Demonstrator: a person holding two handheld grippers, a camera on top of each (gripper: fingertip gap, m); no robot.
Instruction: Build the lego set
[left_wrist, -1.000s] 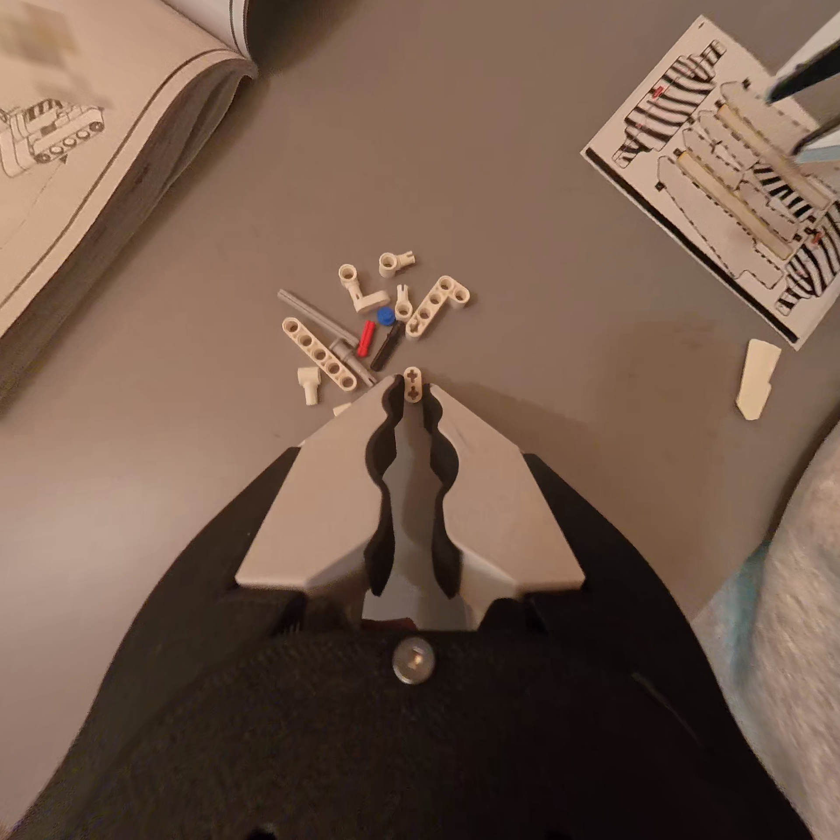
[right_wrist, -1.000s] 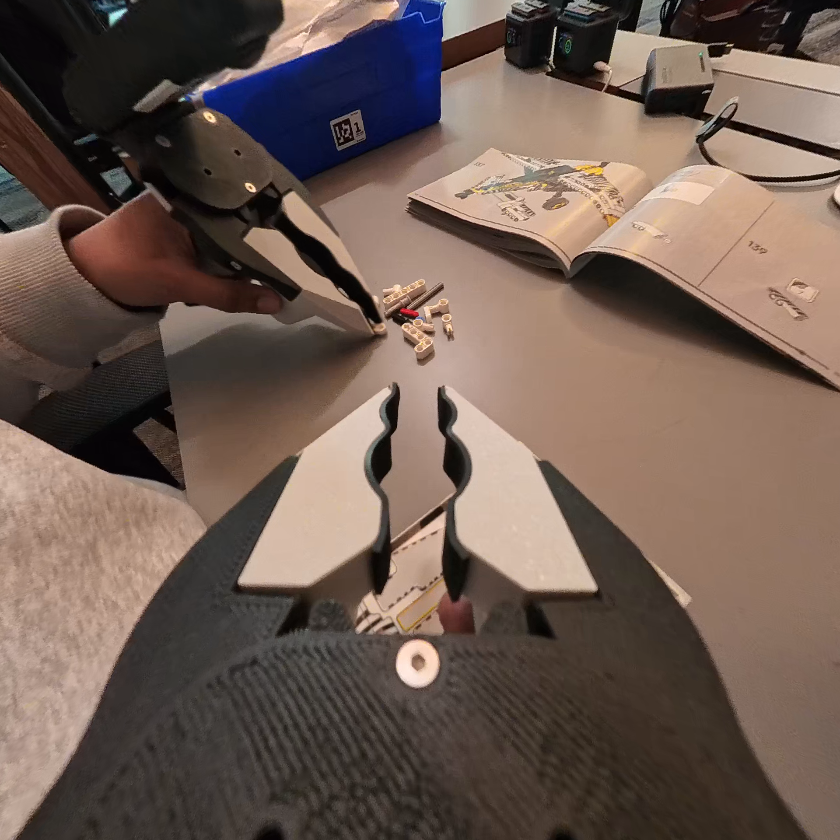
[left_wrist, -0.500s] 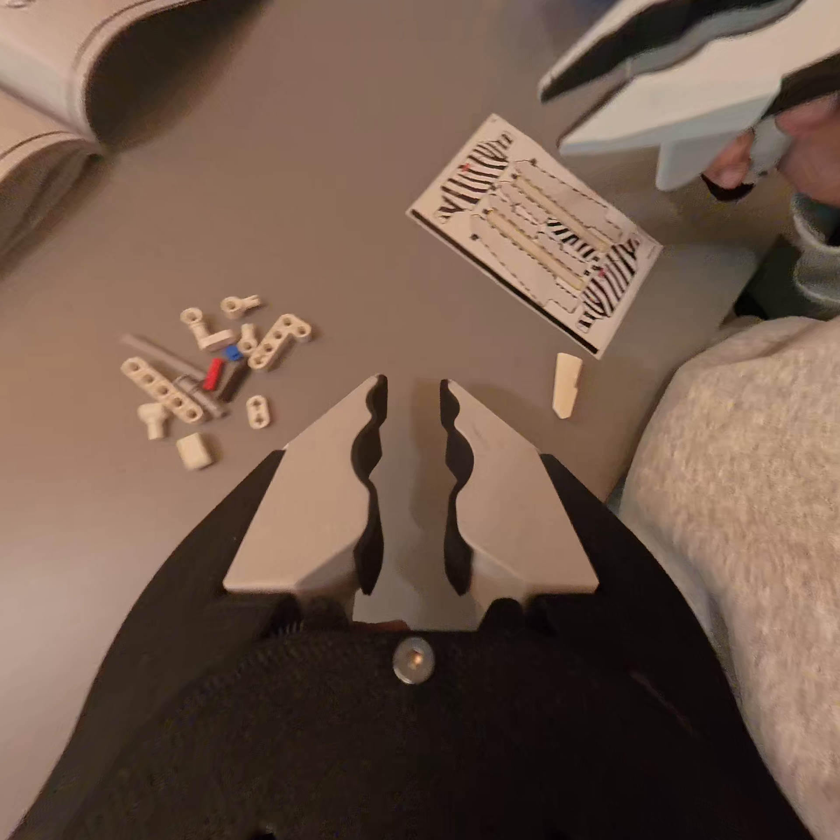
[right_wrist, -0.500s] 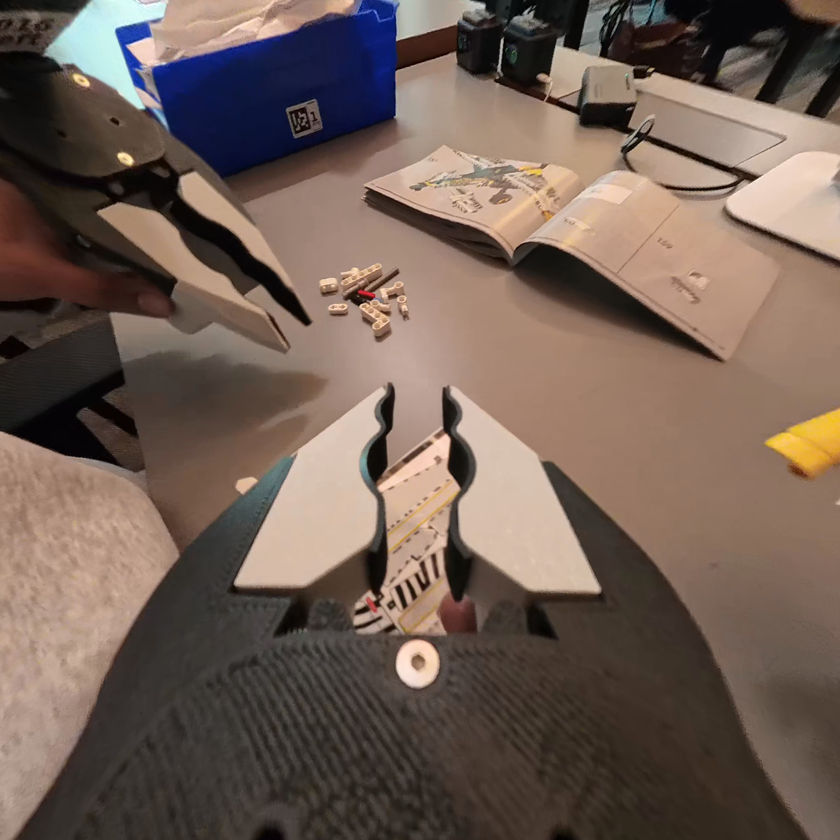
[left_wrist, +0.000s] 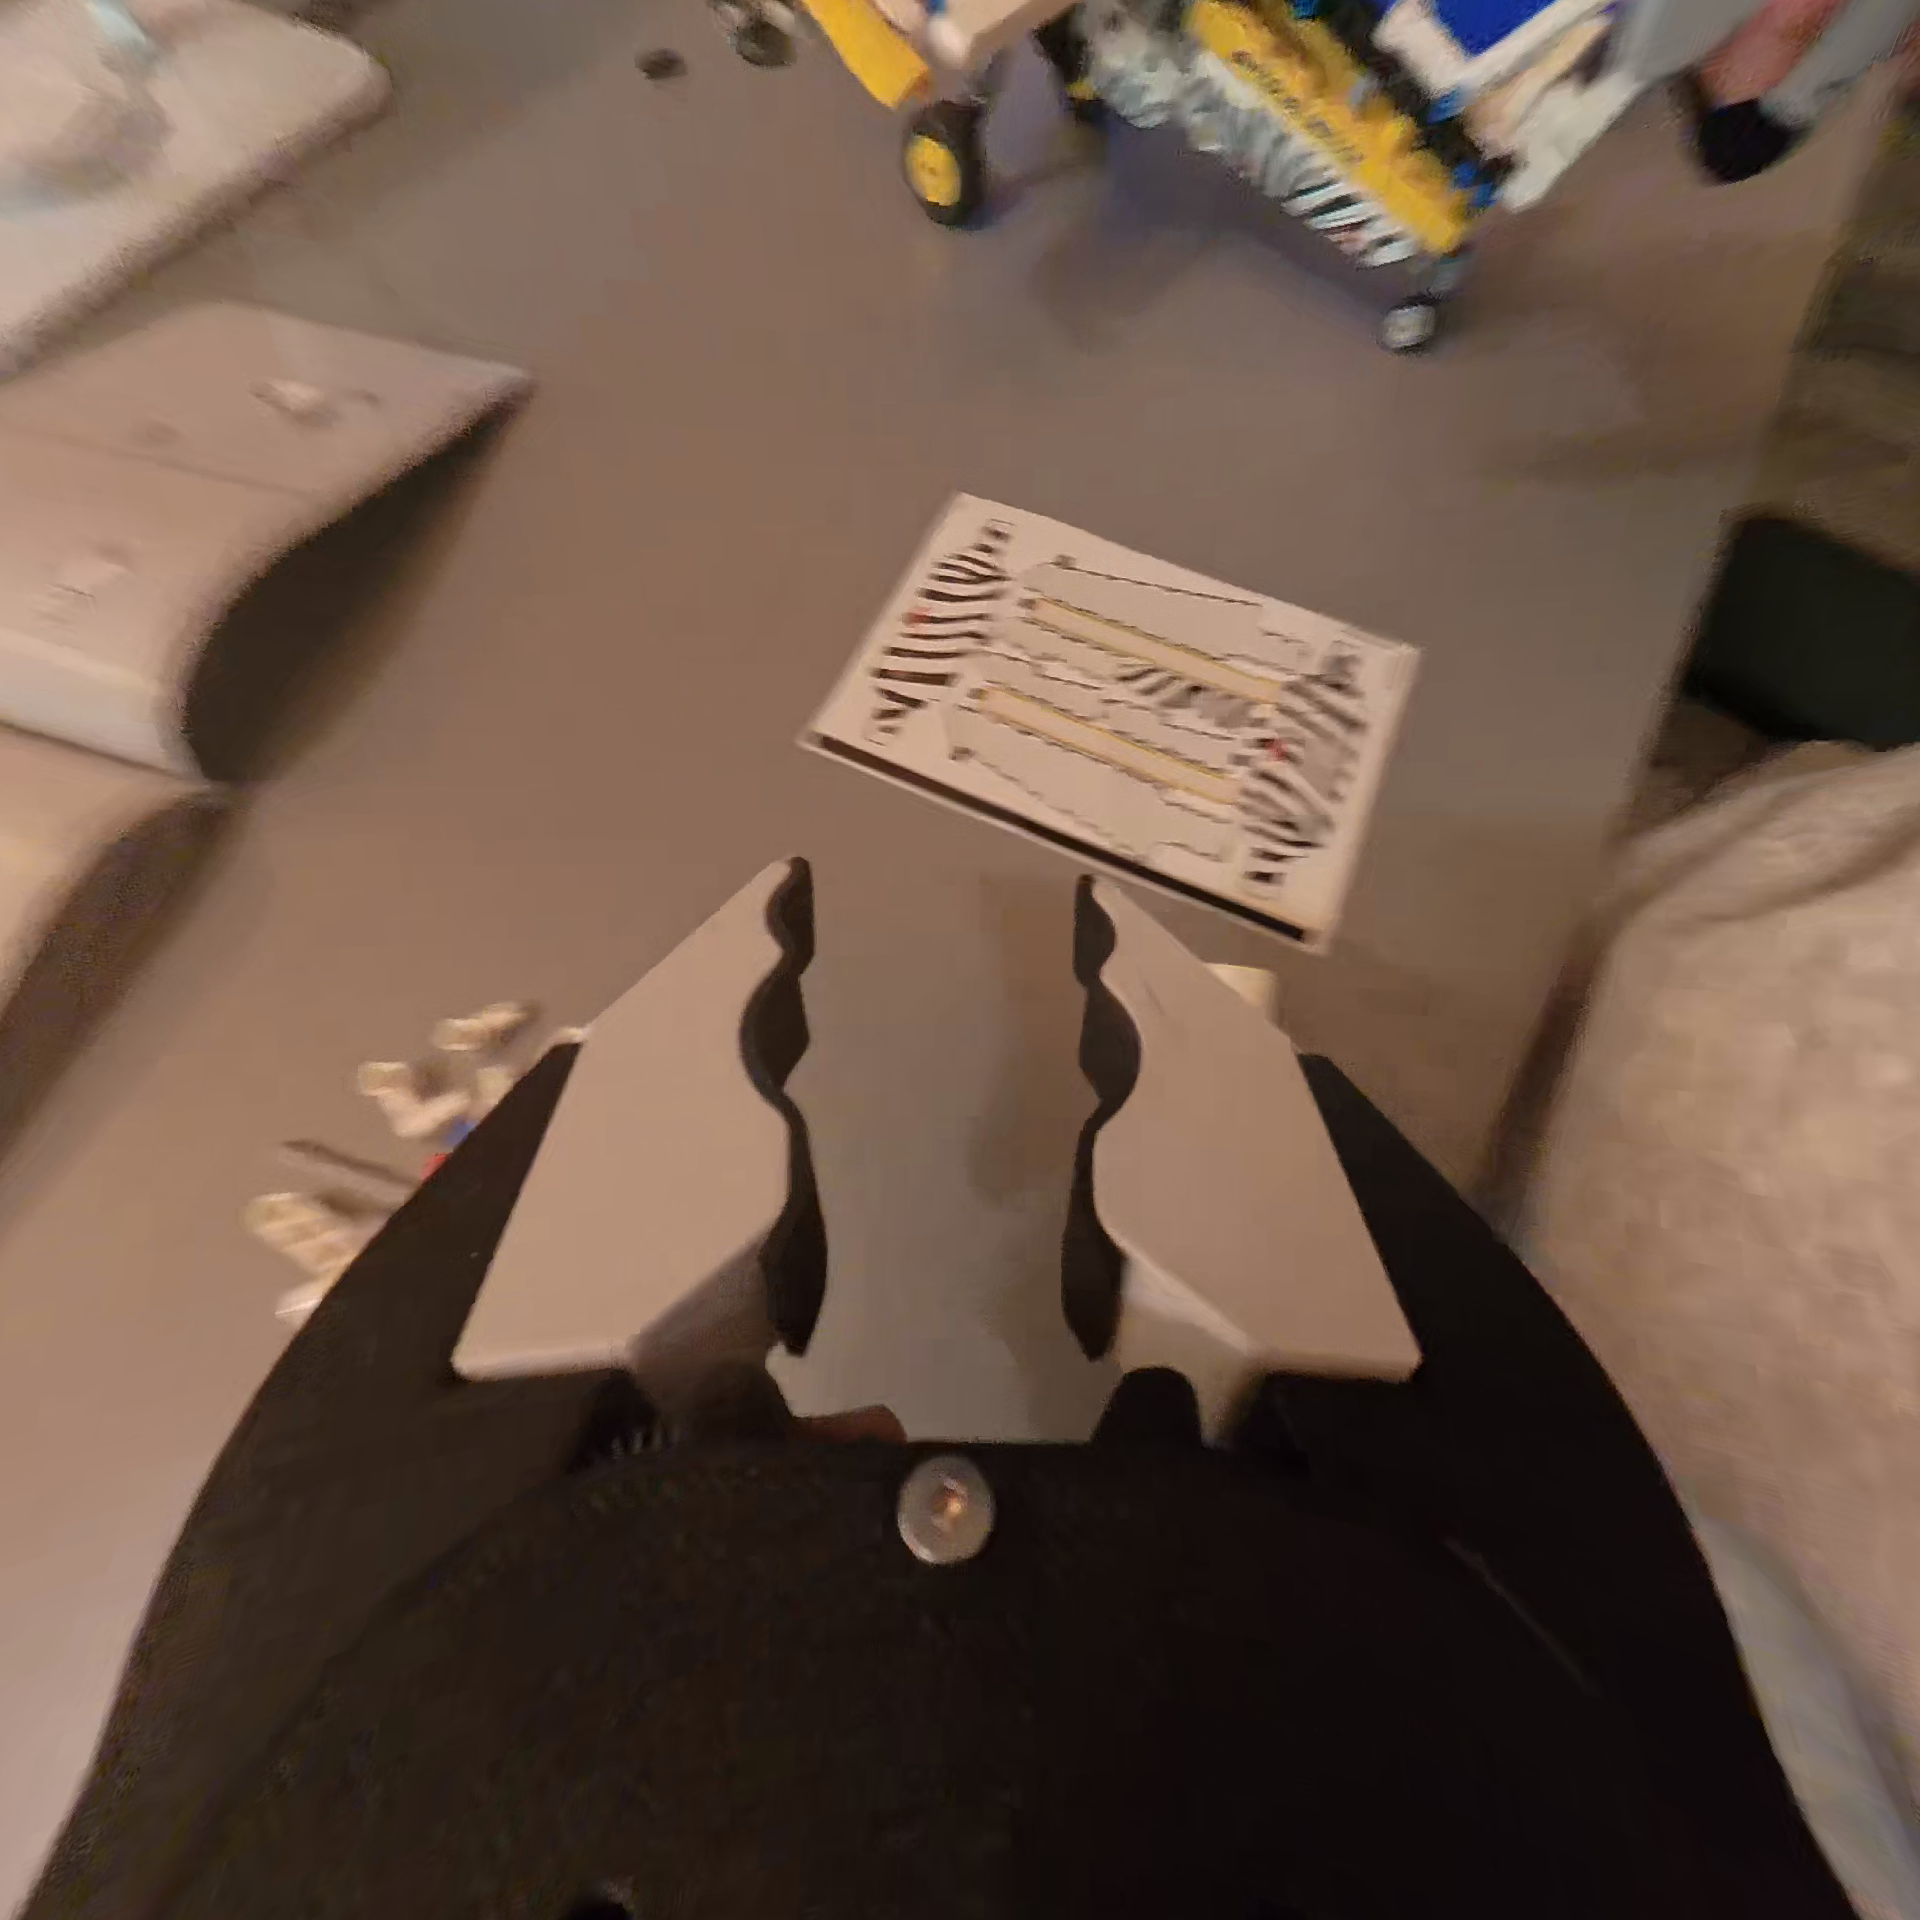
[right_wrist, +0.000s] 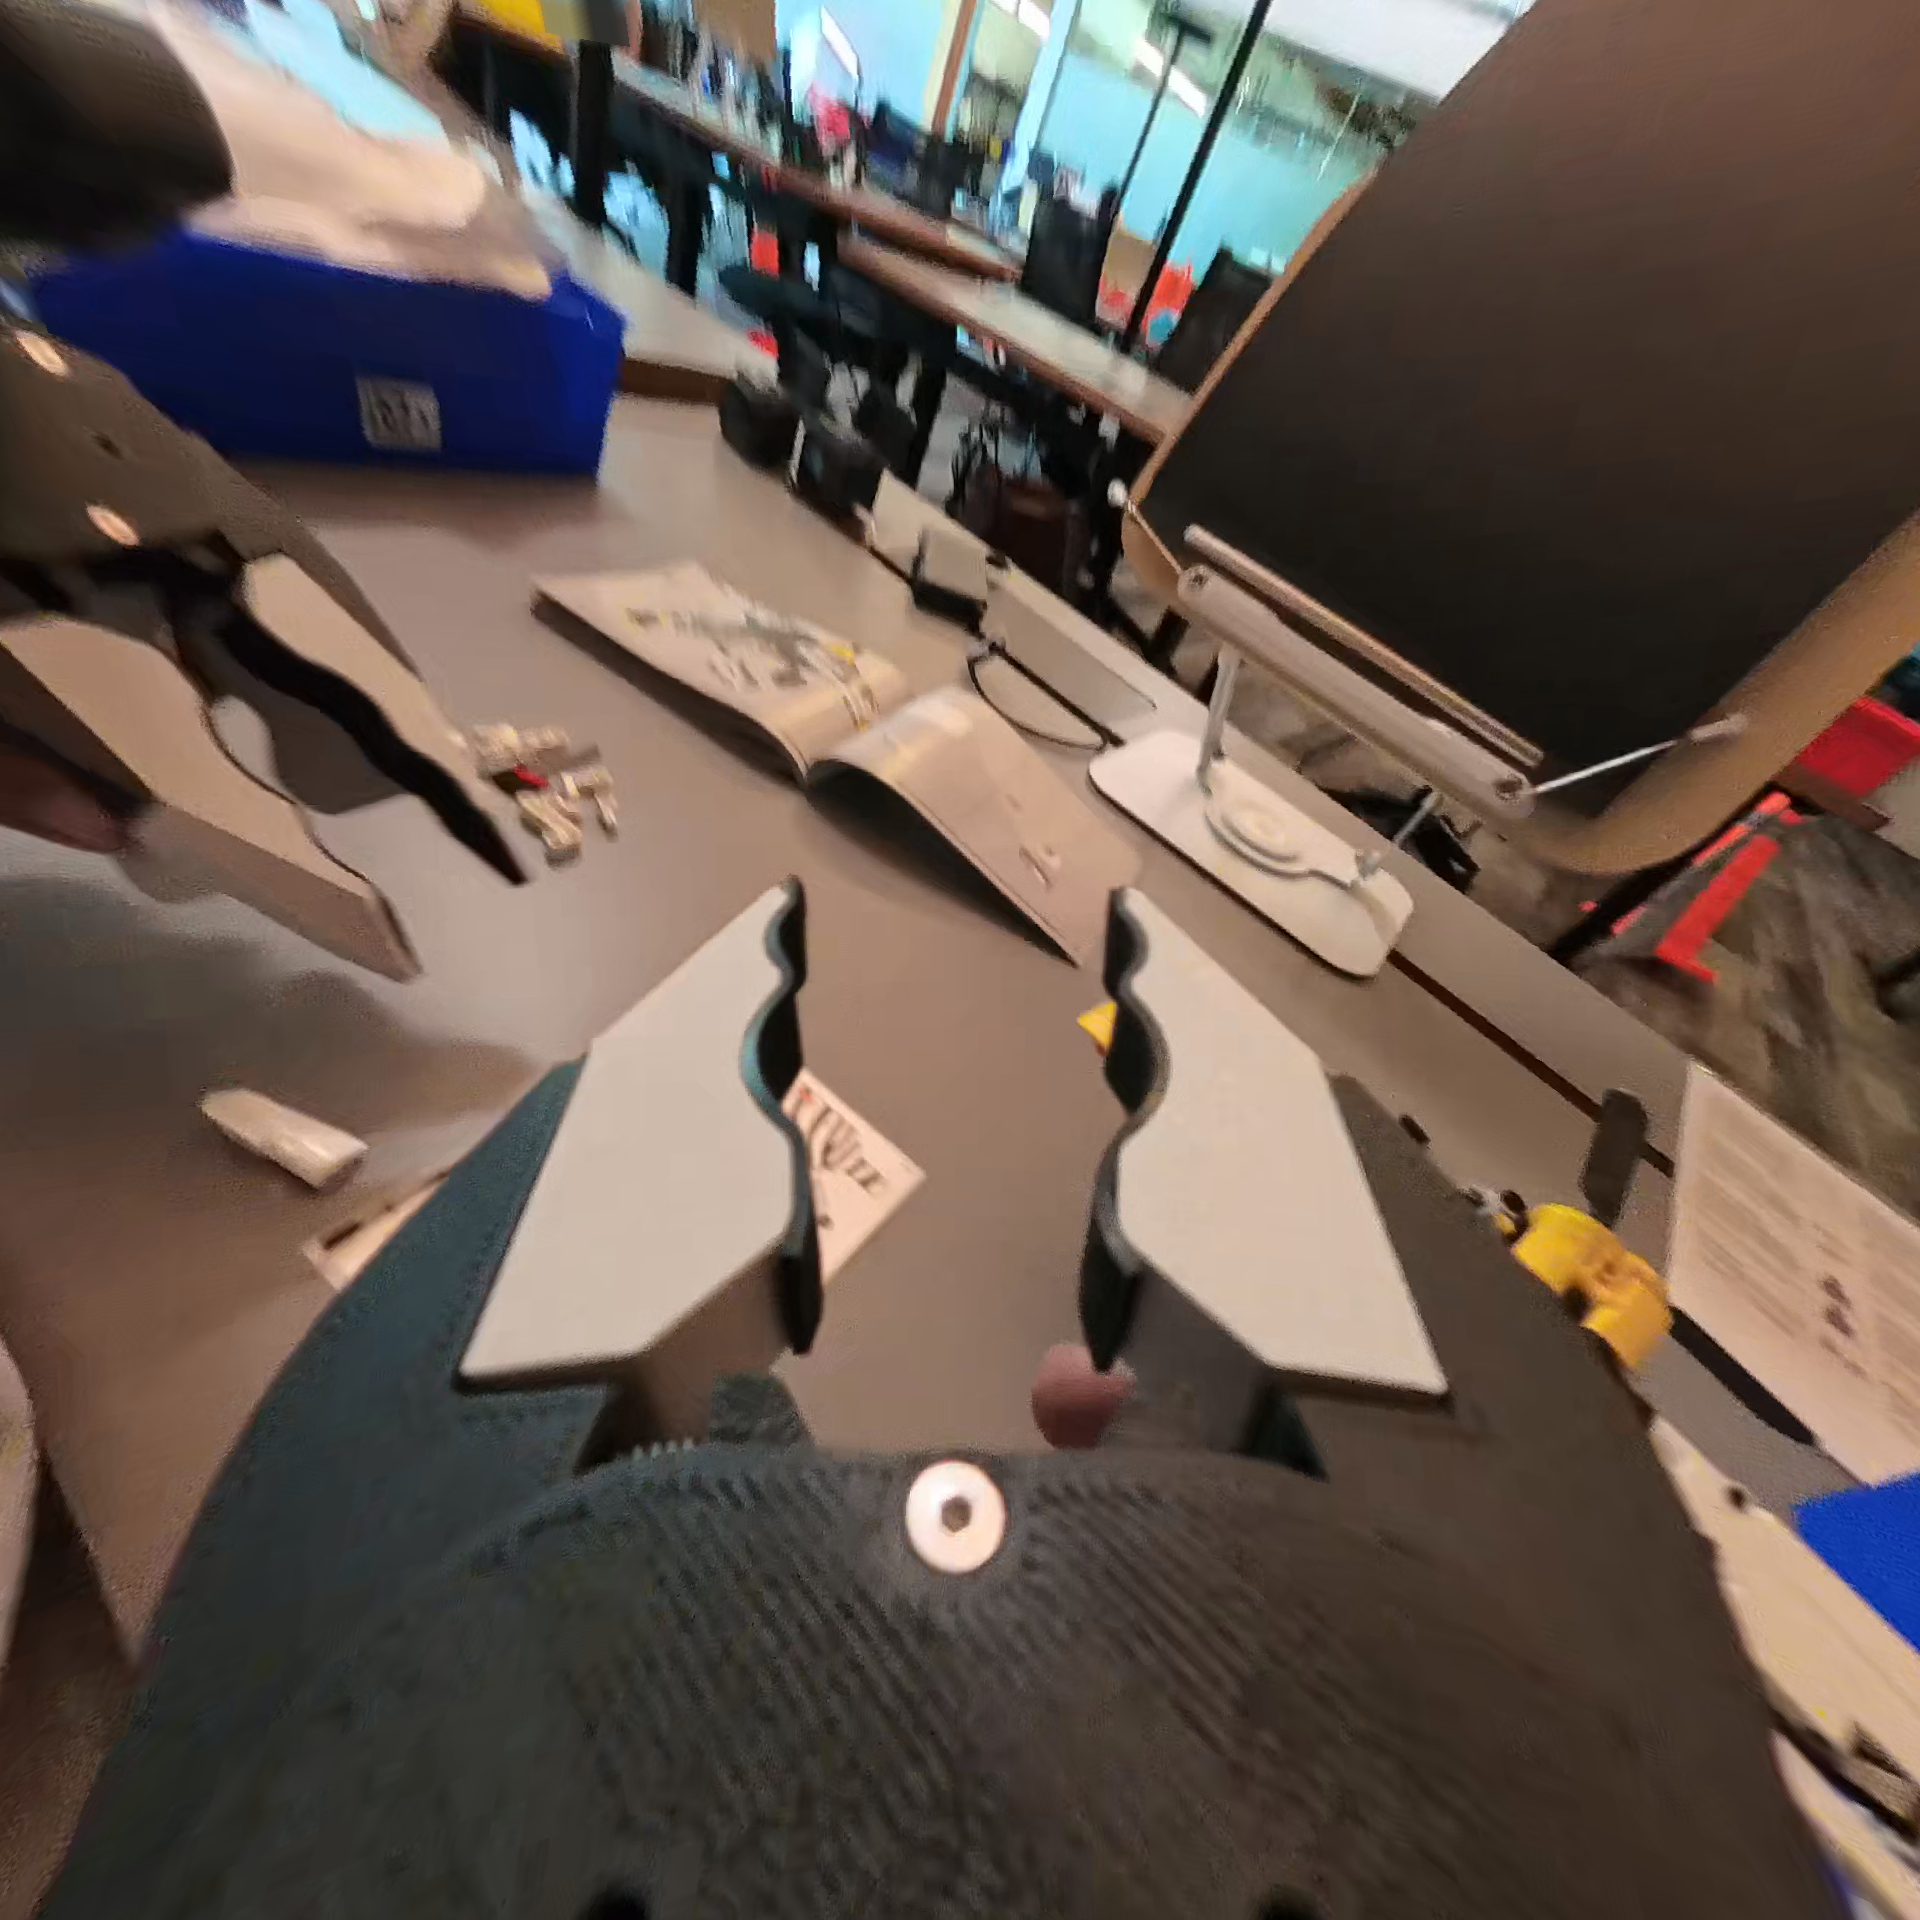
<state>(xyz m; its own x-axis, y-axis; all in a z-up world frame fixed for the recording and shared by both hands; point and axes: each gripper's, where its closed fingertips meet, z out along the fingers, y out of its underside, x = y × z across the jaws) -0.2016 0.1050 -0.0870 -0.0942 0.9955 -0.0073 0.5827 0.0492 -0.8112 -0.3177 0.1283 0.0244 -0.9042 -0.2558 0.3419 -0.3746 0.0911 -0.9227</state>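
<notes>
left wrist view: the left hand-held gripper (left_wrist: 940, 894) hangs wide apart and empty over the grey worktop (left_wrist: 644, 582), the sticker sheet (left_wrist: 1122, 717) just beyond its tips, loose pieces (left_wrist: 416, 1101) at its left, and the blurred yellow model (left_wrist: 1278, 135) at the far edge. right wrist view: the right hand-held gripper (right_wrist: 951, 914) is wide too, holding nothing; the left one (right_wrist: 457, 894) hovers near the pieces (right_wrist: 551, 779), with the open manual (right_wrist: 831, 707) and blue bin (right_wrist: 332, 353) behind.
</notes>
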